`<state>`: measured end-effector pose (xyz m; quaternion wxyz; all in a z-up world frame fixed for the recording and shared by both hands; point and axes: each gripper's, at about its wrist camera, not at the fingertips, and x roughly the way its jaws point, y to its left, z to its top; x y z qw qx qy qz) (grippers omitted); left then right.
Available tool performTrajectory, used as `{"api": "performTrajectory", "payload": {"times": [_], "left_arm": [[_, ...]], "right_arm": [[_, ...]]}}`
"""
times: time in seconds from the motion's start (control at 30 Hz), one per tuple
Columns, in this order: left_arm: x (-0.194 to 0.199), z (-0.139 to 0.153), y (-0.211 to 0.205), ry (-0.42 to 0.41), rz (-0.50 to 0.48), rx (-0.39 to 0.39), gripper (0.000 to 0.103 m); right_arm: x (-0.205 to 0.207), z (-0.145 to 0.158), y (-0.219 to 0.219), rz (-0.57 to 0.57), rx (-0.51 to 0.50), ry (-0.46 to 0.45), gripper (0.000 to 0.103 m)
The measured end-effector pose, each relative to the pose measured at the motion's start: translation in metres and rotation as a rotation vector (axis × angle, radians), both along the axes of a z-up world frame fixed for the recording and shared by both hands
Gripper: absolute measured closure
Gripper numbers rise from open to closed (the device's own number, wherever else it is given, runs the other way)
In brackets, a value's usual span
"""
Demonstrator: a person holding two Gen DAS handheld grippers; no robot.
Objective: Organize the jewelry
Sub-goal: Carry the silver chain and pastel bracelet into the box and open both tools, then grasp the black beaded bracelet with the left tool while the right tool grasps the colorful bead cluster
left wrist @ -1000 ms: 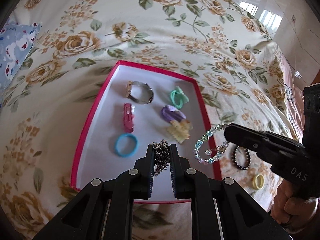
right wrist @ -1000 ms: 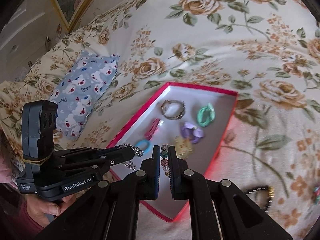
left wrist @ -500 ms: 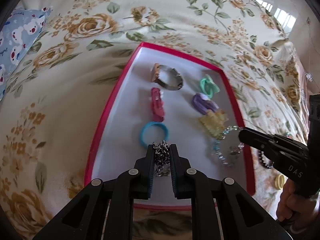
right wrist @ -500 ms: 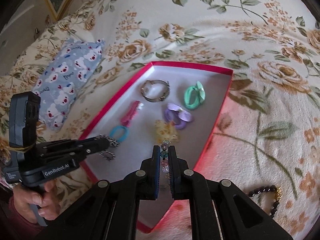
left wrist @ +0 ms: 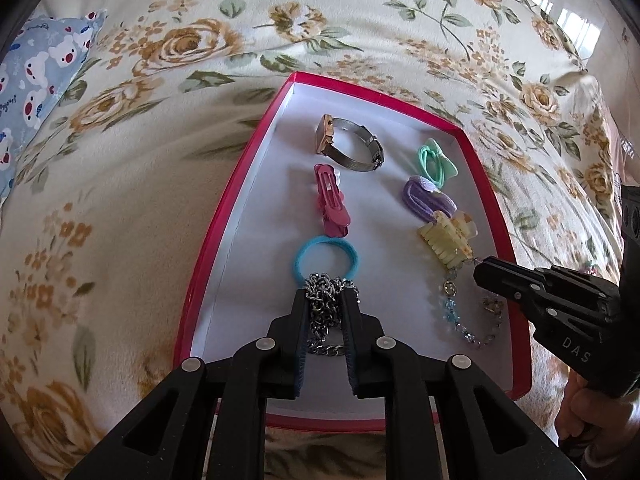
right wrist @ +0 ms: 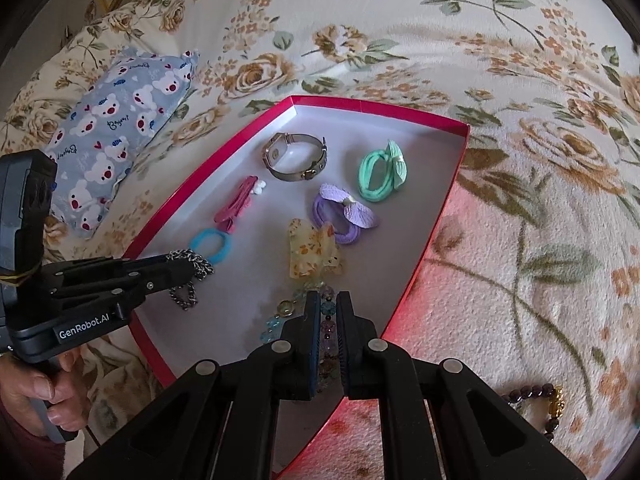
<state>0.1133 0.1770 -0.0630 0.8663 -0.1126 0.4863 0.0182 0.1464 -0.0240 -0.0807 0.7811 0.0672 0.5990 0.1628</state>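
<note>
Both loads hang low inside the red box — left gripper, jaws opening around the steel chain below the blue hair tie, should release fully, while right gripper pinches the beaded bracelet, clear of the yellow claw clip.

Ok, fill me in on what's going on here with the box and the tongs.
A person is sorting jewelry into a red box on a floral bedspread, with tongs in each hand. The left tongs are opening around a metal chain, lowered onto the box floor beside a blue hair tie. The right tongs grip a beaded bracelet next to a yellow claw clip. A dark bead bracelet lies outside on the bedspread.
</note>
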Motion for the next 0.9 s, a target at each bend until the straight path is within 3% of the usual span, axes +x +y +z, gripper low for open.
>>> {"api": "performTrajectory", "payload": {"times": [0.17, 0.4, 0.5, 0.63, 0.9], "left_arm": [[-0.001, 0.002, -0.002, 0.001, 0.003, 0.009, 0.083], [-0.008, 0.014, -0.005, -0.026, 0.007, 0.019, 0.062], [-0.013, 0.02, -0.004, -0.039, 0.024, 0.016, 0.061], [-0.023, 0.029, -0.006, -0.061, 0.027, -0.005, 0.054], [-0.045, 0.043, -0.016, -0.092, 0.025, -0.016, 0.045]], "right_arm": [[0.001, -0.001, 0.002, 0.004, -0.007, 0.0, 0.094], [-0.001, 0.005, -0.003, -0.019, 0.041, -0.001, 0.088], [-0.003, 0.014, -0.008, -0.034, 0.049, -0.017, 0.084], [-0.011, 0.032, -0.024, -0.074, 0.076, -0.05, 0.067], [-0.039, 0.067, -0.076, -0.194, 0.071, -0.098, 0.058]]}}
